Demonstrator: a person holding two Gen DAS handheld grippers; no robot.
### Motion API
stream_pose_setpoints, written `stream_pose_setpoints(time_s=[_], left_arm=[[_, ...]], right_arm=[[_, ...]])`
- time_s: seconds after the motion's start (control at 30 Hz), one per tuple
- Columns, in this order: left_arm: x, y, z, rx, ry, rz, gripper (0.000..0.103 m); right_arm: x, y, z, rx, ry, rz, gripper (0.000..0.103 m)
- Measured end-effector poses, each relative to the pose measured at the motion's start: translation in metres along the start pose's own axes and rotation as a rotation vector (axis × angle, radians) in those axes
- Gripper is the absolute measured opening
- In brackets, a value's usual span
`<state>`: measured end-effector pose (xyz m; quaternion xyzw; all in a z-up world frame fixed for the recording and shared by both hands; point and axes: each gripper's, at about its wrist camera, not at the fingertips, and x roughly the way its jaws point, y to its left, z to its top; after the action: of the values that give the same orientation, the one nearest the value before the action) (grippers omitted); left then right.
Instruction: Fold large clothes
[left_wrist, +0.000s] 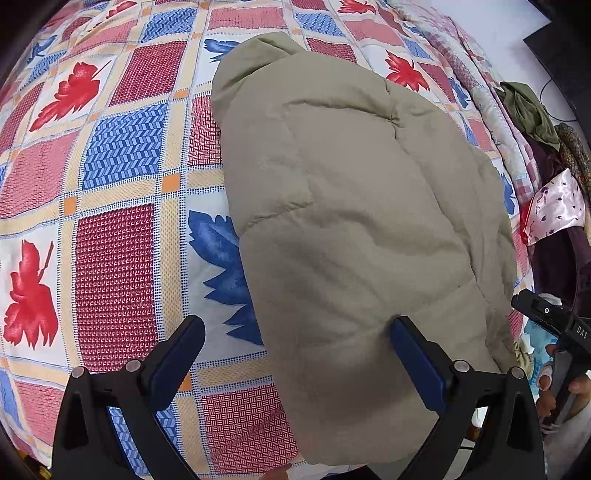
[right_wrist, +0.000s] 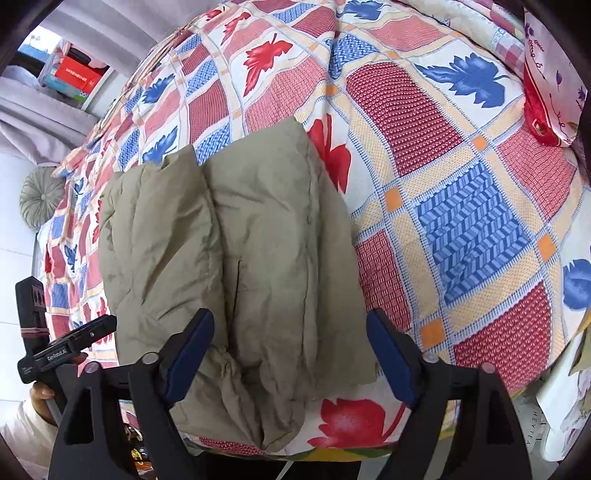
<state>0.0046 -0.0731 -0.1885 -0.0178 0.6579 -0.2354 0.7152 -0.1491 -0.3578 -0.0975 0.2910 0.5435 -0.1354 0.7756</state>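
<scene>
A khaki padded jacket lies folded into a thick bundle on the bed; it also shows in the right wrist view. My left gripper is open above the jacket's near left edge, holding nothing. My right gripper is open above the jacket's near right end, holding nothing. The other gripper's body shows at the right edge of the left wrist view and at the left edge of the right wrist view.
The bed is covered by a patchwork bedspread with red and blue leaves. A pink satin pillow and a pile of dark clothes lie at the bed's right side. A round cushion sits at far left.
</scene>
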Motion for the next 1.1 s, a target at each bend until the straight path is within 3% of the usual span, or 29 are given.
stream_pose_setpoints(time_s=[0.4,0.6,0.8,0.93,0.97,1.0,1.1], left_arm=[[0.015,0.005,0.009,-0.04,0.028,-0.102,0.101],[0.022,0.007,0.017,-0.045,0.035,-0.171,0.101],[0.033,0.017,0.021,-0.088,0.051,-0.251,0.101],[0.041,0.018,0.025,-0.103,0.054,-0.314,0.101],[0.043,0.018,0.026,-0.109,0.058,-0.332,0.101],[0.045,0.019,0.027,-0.115,0.061,-0.346,0.101],[0.051,0.023,0.03,-0.13,0.06,-0.374,0.101]], right_arm=[[0.019,-0.039,0.016,0.119,0.005,0.094,0.088],[0.044,-0.055,0.034,0.167,0.04,0.291,0.088],[0.073,-0.062,0.052,0.183,0.07,0.346,0.088],[0.084,-0.051,0.061,0.156,0.113,0.448,0.088],[0.085,-0.047,0.064,0.15,0.114,0.49,0.09],[0.084,-0.042,0.066,0.141,0.11,0.532,0.102],[0.081,-0.027,0.071,0.102,0.103,0.607,0.103]])
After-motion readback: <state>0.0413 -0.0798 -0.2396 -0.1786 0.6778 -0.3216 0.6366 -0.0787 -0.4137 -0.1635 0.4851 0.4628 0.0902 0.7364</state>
